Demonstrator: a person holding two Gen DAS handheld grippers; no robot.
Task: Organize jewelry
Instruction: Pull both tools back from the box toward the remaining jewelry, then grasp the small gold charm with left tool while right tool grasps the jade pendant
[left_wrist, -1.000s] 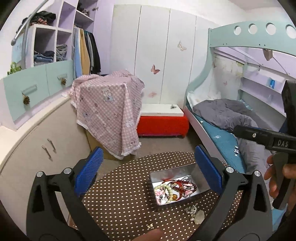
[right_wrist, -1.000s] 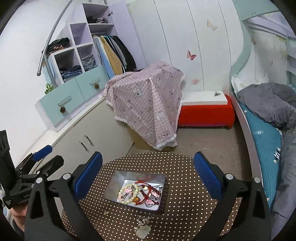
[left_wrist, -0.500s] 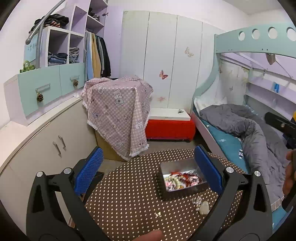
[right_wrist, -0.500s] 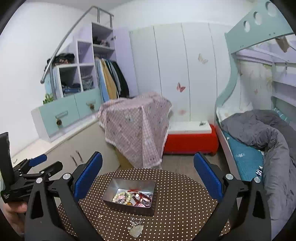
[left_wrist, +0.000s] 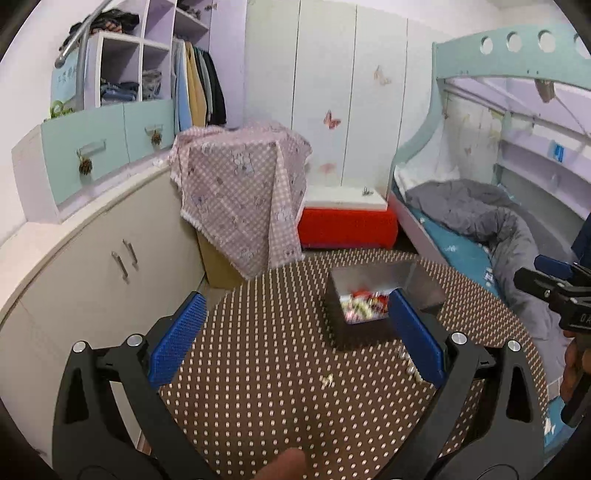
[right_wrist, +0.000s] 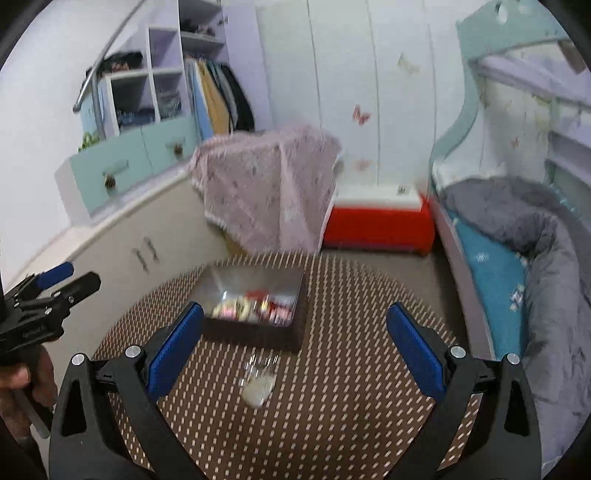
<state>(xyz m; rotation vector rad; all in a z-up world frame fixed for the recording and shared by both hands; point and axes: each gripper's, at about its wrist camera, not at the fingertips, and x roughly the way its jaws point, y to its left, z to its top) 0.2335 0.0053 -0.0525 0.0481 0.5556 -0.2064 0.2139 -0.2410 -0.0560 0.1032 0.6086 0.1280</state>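
Jewelry lies mostly inside a small metal box near the middle of the right wrist frame, on a round surface with a brown dotted cover. A few loose pieces rest on the cover just below the box, in the lower middle of that frame; they are blurred, so I cannot tell what each one is. I judge them light, small and a little slippery, with thin chains that tangle easily, so it seems best to pinch the pale stone part gently. The left claw and the right claw are both released wide and grasp nothing. Behind the surface stand a red and white bench, a pink checked cloth and, at the right, a bed with grey bedding
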